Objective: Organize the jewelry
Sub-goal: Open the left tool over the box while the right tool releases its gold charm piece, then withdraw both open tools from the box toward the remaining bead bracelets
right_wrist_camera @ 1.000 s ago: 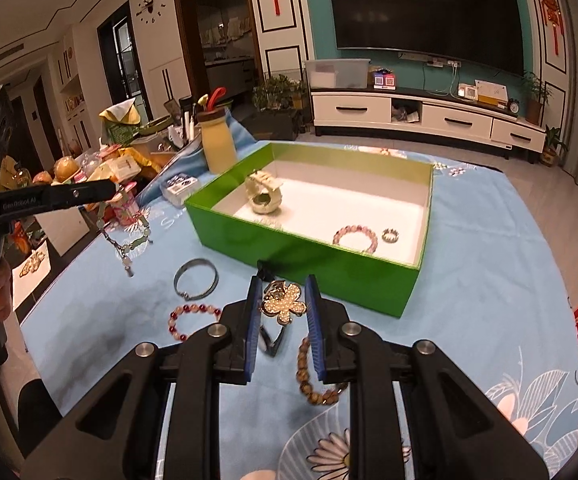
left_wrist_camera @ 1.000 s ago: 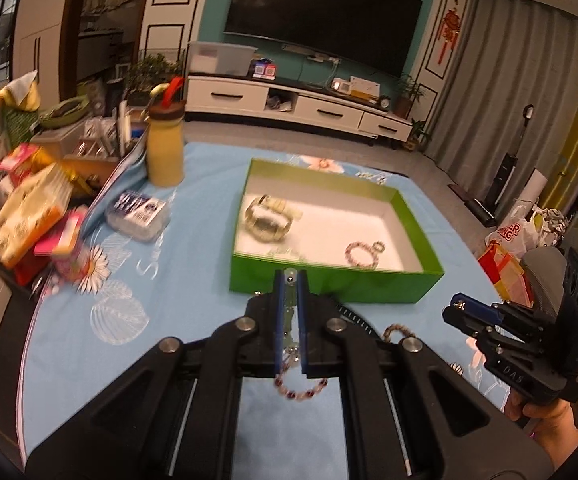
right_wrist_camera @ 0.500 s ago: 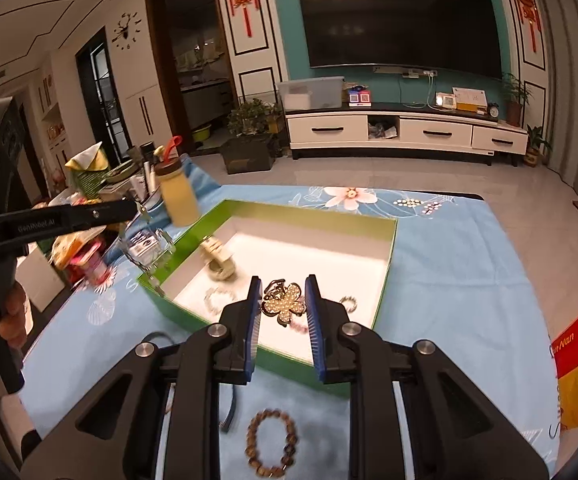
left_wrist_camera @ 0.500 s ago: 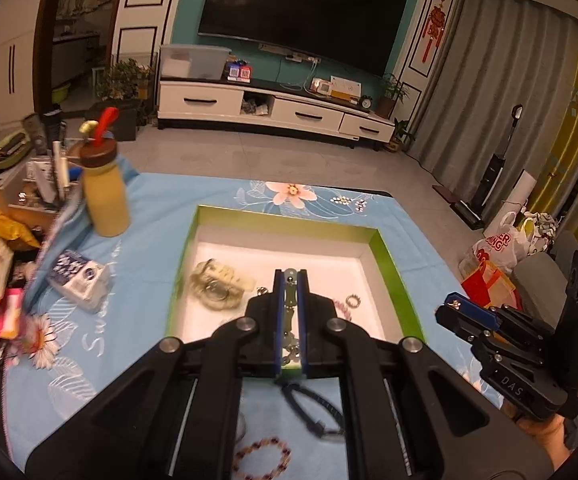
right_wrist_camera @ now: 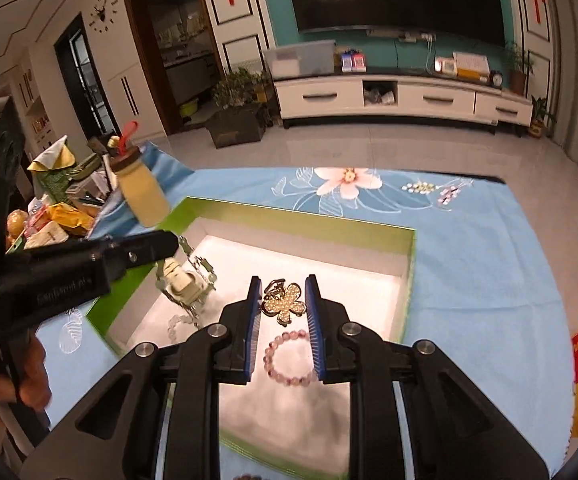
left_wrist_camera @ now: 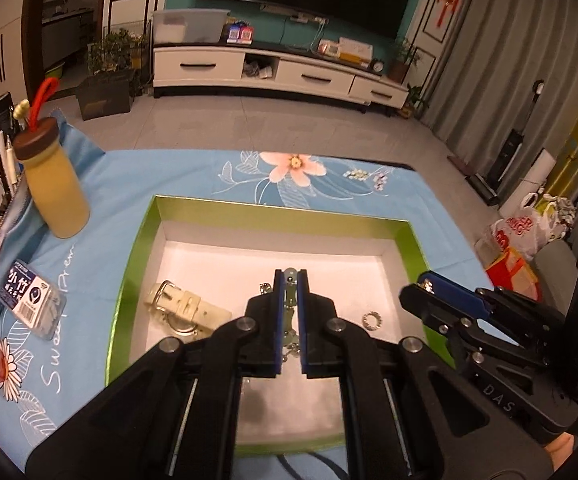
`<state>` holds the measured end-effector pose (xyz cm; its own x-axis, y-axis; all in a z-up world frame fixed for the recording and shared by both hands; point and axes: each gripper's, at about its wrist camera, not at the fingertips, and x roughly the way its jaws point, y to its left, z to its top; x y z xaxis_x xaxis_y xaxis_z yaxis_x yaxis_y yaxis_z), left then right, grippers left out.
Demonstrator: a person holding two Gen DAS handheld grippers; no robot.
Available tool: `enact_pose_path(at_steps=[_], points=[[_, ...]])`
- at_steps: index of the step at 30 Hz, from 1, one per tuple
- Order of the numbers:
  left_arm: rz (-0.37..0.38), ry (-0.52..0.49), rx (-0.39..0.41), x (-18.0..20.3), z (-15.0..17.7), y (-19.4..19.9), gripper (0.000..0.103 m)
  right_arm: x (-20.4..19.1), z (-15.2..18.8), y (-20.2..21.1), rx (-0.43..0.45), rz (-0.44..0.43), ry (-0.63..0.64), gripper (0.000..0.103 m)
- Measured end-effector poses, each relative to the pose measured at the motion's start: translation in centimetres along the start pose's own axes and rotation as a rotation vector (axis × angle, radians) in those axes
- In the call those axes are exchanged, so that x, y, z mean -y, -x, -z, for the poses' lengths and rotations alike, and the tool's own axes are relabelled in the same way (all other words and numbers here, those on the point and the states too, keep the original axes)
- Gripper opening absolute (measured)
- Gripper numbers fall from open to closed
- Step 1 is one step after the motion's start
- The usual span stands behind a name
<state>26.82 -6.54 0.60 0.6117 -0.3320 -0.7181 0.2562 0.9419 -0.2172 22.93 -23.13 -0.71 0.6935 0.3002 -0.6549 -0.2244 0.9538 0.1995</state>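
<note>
A green box (left_wrist_camera: 141, 240) with a white floor sits on the blue flowered cloth. My left gripper (left_wrist_camera: 290, 280) is shut on a green-stone chain (left_wrist_camera: 289, 304) that hangs over the box floor; the chain also shows in the right wrist view (right_wrist_camera: 201, 268). My right gripper (right_wrist_camera: 283, 286) is shut on a pearl flower hair clip (right_wrist_camera: 285, 300) above the box (right_wrist_camera: 407, 280). In the box lie a cream watch (left_wrist_camera: 181, 308), a small ring (left_wrist_camera: 371, 320) and a pink bead bracelet (right_wrist_camera: 289, 356).
A yellow bottle (left_wrist_camera: 55, 188) with a brown lid stands left of the box. A small plastic case (left_wrist_camera: 31, 296) lies near it. Clutter fills the far left edge (right_wrist_camera: 49, 216). A red bag (left_wrist_camera: 517, 232) sits on the floor at right.
Both grippers have moved forward from the near table edge to above the box, each carrying its piece. The loose bracelets on the cloth have dropped out of view.
</note>
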Motion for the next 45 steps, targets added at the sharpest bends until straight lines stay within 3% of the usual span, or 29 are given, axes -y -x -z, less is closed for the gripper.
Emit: enact_pose_path(at_steps=[5,6,8,10,13,18,24,32,39,45], points=[[-0.031,0.01,-0.039,-0.5,-0.6,-2.5,0.008,0.5,-1.1,-3.3,-0.067,0.015,-0.018,0.023],[-0.038,0.015,-0.04,-0.7,-0.6,-2.6,0.017,0.5,-1.1,-3.5,-0.07,0.027,-0.013,0.023],[-0.031,0.025,-0.039,-1.0,-0.7,-2.5,0.034,0.5,-1.1,-3.6,-0.071,0.046,-0.003,0.035],[-0.038,0.016,-0.026,-1.2,-0.5,-2.0,0.036,0.8,-0.8,-3.3,-0.062,0.051,-0.007,0.036],[-0.024,0.01,-0.01,-1.3,0.1,-0.4,0.04,1.4,0.0,-2.3,-0.056,0.047,-0.025,0.036],[-0.02,-0.002,0.035,-1.8,1.5,3.2,0.055,1.9,2.2,0.5,-0.042,0.039,-0.033,0.036],[-0.046,0.011,0.101,-3.4,3.8,8.5,0.064,2.4,4.6,4.6,0.004,0.022,-0.064,0.036],[-0.071,0.141,0.086,-7.7,8.7,12.3,0.07,2.1,7.9,8.8,0.035,0.026,-0.072,0.036],[-0.098,0.258,0.006,-11.2,14.2,12.8,0.07,1.6,10.9,9.7,-0.007,0.022,-0.093,0.036],[-0.143,0.259,-0.037,-11.7,17.6,12.7,0.07,1.4,12.9,9.8,-0.043,0.001,-0.111,0.036]])
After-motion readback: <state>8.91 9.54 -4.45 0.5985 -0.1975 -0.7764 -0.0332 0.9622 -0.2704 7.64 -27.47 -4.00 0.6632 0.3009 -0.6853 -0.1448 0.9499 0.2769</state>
